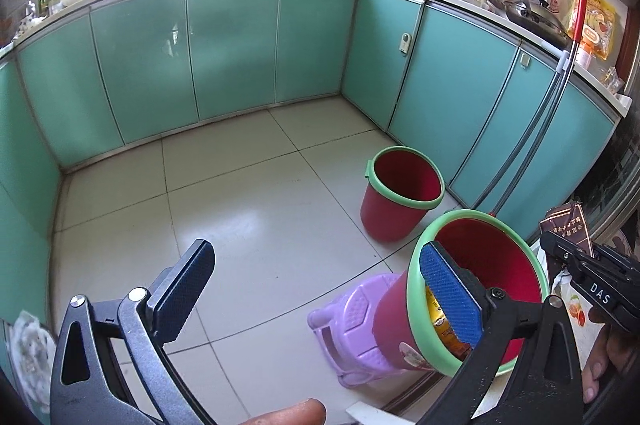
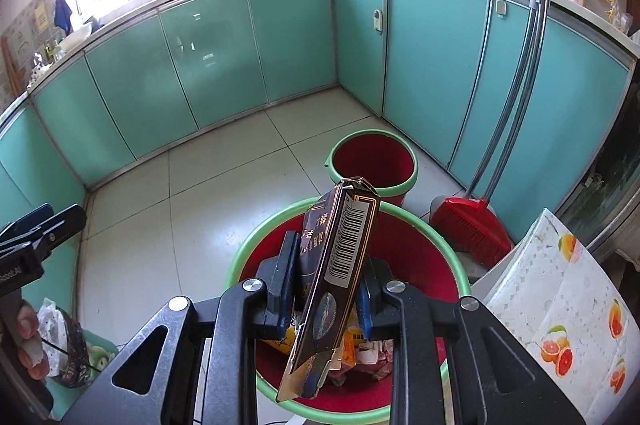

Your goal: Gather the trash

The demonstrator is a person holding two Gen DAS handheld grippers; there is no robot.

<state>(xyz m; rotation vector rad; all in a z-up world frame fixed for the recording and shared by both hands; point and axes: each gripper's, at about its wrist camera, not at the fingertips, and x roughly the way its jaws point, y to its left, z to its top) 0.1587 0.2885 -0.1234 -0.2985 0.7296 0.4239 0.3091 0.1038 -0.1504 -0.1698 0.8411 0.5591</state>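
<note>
Your right tongs (image 2: pixel 326 301) clamp a dark carton (image 2: pixel 334 277) above the near bin (image 2: pixel 240 261), left tongs (image 1: pixel 316 285) gaping empty; released off-centre, this tilted carton may strike the rim and fall outside.

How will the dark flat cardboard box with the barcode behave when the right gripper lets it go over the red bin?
The dark flat cardboard box, clamped in the right gripper, looks empty and light; its torn ends suggest thin card that crushes easily. It hangs tilted above the near red bin with the green rim, so it would probably drop in flat onto the wrappers without rolling.
</note>
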